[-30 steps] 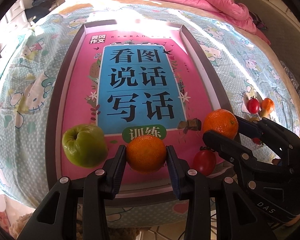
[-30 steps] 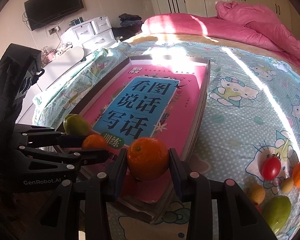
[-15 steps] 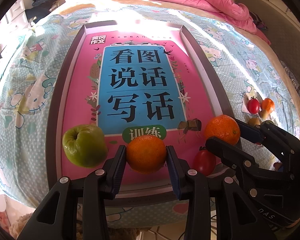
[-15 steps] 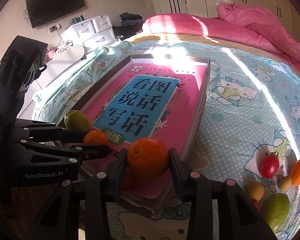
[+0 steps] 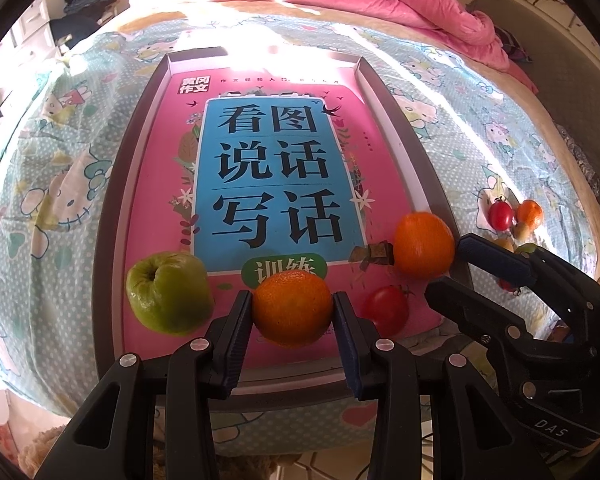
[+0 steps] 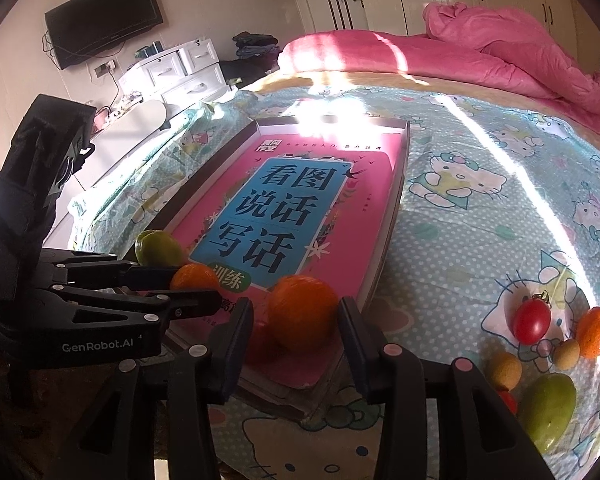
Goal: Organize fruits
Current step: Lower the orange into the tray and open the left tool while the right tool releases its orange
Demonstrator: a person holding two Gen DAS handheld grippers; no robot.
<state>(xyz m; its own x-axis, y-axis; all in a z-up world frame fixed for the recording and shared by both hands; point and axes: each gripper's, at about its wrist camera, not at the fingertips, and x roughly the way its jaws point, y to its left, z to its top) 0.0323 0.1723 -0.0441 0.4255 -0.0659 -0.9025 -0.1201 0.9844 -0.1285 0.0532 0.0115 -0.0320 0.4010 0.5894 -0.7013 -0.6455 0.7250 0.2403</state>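
Note:
A grey tray [image 5: 112, 220] on the bed holds a pink and blue book [image 5: 268, 168]. On the book's near end lie a green apple [image 5: 168, 296] and a red tomato [image 5: 386, 308]. My left gripper [image 5: 292, 312] is shut on an orange [image 5: 292, 300] just above the book's near edge. A second orange [image 6: 302, 312] rests on the book's near right corner. My right gripper [image 6: 296, 320] has its jaws opening around it, and a gap shows at each pad. From the left wrist view this orange [image 5: 422, 244] sits just beyond the right gripper [image 5: 446, 268].
Loose fruit lies on the patterned sheet right of the tray: a red tomato [image 6: 531, 322], a small orange [image 6: 594, 332], a yellow fruit [image 6: 504, 370] and a green fruit [image 6: 548, 404]. A pink quilt [image 6: 500, 52] is heaped at the far end. The bed's edge is just below the grippers.
The right gripper's fingers have spread away from its orange, which now sits on the book. The left gripper and its orange have not moved.

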